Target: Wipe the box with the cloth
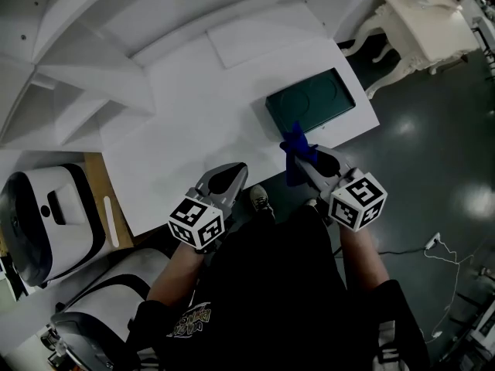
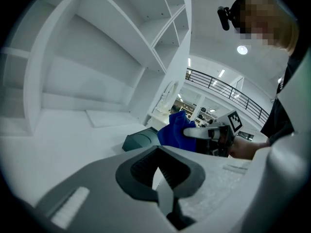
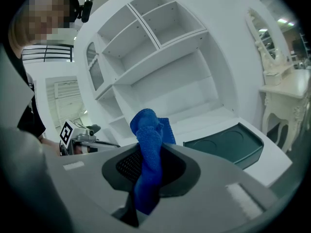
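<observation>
A dark green flat box lies on the white table near its right front corner; it also shows in the left gripper view and the right gripper view. My right gripper is shut on a blue cloth, held just in front of the box's near edge. The cloth stands bunched up between the jaws. My left gripper is shut with nothing in it, at the table's front edge, left of the box. The cloth appears from there too.
White curved shelving rises behind the table. A thin white panel lies at the table's back. A cream ornate side table stands to the right. A white and black machine sits at the left. The dark floor lies right of the table.
</observation>
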A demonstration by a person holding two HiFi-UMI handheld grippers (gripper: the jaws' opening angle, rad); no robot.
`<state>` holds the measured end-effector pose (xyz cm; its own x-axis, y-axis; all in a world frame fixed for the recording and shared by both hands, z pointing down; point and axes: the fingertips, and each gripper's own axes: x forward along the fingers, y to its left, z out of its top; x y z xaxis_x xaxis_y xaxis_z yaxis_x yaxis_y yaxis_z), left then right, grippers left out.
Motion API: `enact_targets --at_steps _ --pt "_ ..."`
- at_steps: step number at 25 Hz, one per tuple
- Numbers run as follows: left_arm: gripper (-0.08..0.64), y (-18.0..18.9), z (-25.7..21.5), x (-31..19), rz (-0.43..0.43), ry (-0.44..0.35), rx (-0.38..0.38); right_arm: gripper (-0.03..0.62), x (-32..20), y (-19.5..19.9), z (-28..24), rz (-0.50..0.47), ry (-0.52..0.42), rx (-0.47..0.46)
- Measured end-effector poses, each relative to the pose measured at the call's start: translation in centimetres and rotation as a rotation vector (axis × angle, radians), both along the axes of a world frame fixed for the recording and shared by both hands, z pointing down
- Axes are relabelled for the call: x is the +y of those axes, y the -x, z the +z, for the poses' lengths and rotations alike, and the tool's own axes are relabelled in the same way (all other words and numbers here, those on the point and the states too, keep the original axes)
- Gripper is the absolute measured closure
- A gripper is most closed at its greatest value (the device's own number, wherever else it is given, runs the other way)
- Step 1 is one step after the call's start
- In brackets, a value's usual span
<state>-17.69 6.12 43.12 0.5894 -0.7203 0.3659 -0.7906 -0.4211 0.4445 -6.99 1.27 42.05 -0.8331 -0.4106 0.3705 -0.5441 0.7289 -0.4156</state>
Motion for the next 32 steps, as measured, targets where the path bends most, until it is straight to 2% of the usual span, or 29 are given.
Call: enact_targets --at_steps 10,17,26,32 --pt "0.56 -2.0 0.9 -2.1 -0.011 0.021 0.033 0.499 -2.9 -1.6 -0.5 -0.004 -0.016 0.022" --pt "0.56 -4.0 1.7 -5.5 -0.103 0.051 0.02 0.499 -6.4 -2.4 -0.4 -0.103 -0.01 0.037" --pt "0.56 -4.9 5.4 -8.8 -0.219 0.149 -0.001 0.499 -9.9 -2.4 1.1 -0.219 0.004 0.065" --pt "0.477 -5.1 7.7 -10.8 -0.281 0.213 0.016 0.499 -11.7 -2.0 2.9 -0.269 0.028 0.087"
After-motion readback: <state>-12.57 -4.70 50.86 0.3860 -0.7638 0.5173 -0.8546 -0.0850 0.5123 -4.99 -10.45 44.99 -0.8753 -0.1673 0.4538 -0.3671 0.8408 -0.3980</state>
